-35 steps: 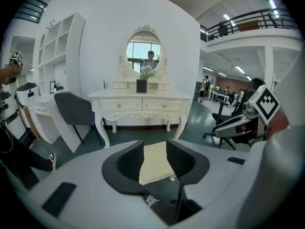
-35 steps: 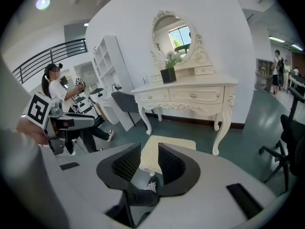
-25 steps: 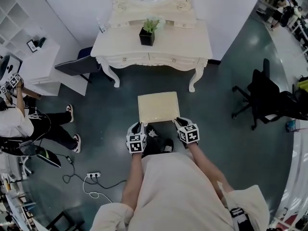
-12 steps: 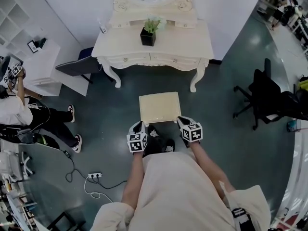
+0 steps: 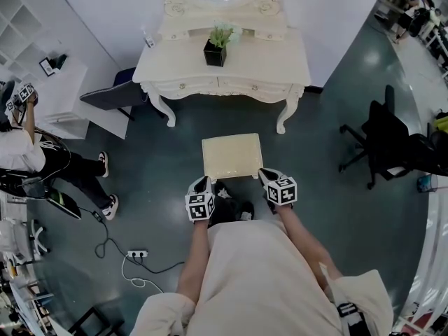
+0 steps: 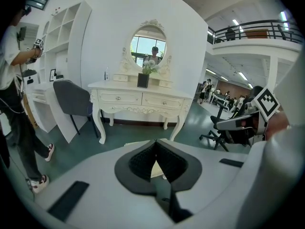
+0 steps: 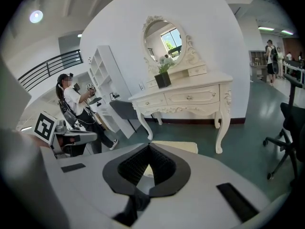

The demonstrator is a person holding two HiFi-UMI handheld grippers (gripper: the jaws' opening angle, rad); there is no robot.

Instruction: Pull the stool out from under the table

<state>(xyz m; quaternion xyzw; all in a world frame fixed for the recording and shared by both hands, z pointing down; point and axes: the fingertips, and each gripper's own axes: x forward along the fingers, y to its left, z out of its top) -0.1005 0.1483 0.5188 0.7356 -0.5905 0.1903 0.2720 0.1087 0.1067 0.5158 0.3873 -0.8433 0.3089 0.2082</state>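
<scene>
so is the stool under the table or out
Out: the whole stool stands in front of the table, clear of its legs.

Nothing to read here: no words, numbers or brand names show on any surface. The only printed marks are the black-and-white square patterns on the cubes of the left gripper (image 5: 201,184) and the right gripper (image 5: 264,176), and they carry no letters or digits.

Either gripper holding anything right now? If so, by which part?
Nothing is held. The left hand-held gripper and the right hand-held gripper both have their jaws shut on nothing, at the near corners of the stool.
</scene>
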